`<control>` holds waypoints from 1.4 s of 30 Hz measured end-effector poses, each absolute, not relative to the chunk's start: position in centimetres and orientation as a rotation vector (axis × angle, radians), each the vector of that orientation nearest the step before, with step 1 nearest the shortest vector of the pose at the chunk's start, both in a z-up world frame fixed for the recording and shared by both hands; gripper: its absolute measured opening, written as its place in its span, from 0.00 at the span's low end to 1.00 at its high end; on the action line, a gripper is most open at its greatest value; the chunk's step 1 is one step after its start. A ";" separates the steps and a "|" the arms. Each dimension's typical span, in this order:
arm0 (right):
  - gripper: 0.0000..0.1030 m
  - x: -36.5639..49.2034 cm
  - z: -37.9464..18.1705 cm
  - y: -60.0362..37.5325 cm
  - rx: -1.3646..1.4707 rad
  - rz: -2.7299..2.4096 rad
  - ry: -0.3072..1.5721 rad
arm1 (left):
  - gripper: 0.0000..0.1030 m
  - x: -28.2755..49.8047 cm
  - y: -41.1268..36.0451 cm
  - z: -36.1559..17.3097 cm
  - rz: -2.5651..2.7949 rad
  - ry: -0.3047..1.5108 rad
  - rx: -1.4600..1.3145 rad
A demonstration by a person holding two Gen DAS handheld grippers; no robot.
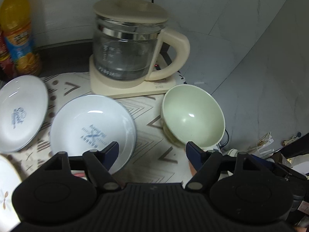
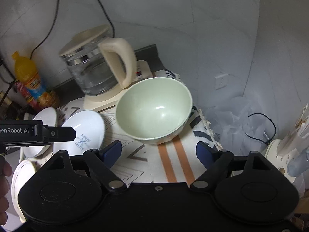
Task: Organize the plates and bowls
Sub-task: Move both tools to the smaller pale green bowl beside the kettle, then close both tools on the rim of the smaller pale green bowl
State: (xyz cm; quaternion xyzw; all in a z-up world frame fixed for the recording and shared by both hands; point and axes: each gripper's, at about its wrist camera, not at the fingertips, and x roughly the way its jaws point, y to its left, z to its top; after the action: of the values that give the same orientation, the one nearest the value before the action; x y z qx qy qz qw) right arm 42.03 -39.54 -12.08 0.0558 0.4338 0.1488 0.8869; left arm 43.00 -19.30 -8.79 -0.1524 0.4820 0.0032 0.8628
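Patterned cloth [image 1: 152, 114], kettle [image 1: 127, 46] blurred, floral plate [image 1: 5, 189] cut off

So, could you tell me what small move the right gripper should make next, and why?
Probably ease the right gripper forward and down until its open jaws straddle the near rim of the green bowl. Nothing is between the jaws, and the bowl sits empty just ahead on the patterned cloth, apart from the white dishes.
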 end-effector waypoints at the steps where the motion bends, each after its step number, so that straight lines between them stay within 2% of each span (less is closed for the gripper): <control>1: 0.78 42.5 -12.3 -39.7 0.122 0.304 0.907 | 0.72 43.6 -19.5 -9.0 -0.001 1.011 -0.322; 11: 0.70 46.5 -13.6 -40.4 0.153 0.262 0.934 | 0.69 48.0 -20.7 -11.3 -0.043 1.043 -0.314; 16: 0.66 47.9 -14.6 -40.3 0.162 0.250 0.958 | 0.64 49.7 -21.3 -12.5 -0.065 1.064 -0.317; 22: 0.61 49.1 -15.8 -39.8 0.172 0.245 0.998 | 0.49 51.5 -22.1 -14.3 -0.084 1.113 -0.329; 26: 0.53 49.7 -16.6 -39.7 0.189 0.239 1.025 | 0.38 52.3 -22.6 -15.3 -0.090 1.134 -0.329; 27: 0.49 49.9 -16.7 -39.7 0.195 0.239 1.031 | 0.32 52.4 -22.6 -15.5 -0.082 1.134 -0.325; 28: 0.46 50.0 -16.9 -39.7 0.203 0.244 1.035 | 0.23 52.4 -22.6 -15.7 -0.065 1.131 -0.321; 30: 0.36 50.2 -17.3 -39.7 0.218 0.252 1.044 | 0.13 52.5 -22.3 -16.0 -0.048 1.135 -0.330; 36: 0.21 50.2 -18.0 -39.8 0.207 0.246 1.052 | 0.12 52.6 -22.0 -16.0 -0.033 1.146 -0.351; 42: 0.19 49.4 -17.4 -40.2 0.222 0.229 1.031 | 0.13 51.5 -22.2 -15.0 -0.043 1.135 -0.358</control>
State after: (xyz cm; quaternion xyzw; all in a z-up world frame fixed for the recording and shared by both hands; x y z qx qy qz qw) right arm 49.44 -40.20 -17.45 0.1059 0.4910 0.1091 0.8578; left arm 51.54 -22.24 -15.04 -0.1687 0.5344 -0.0201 0.8280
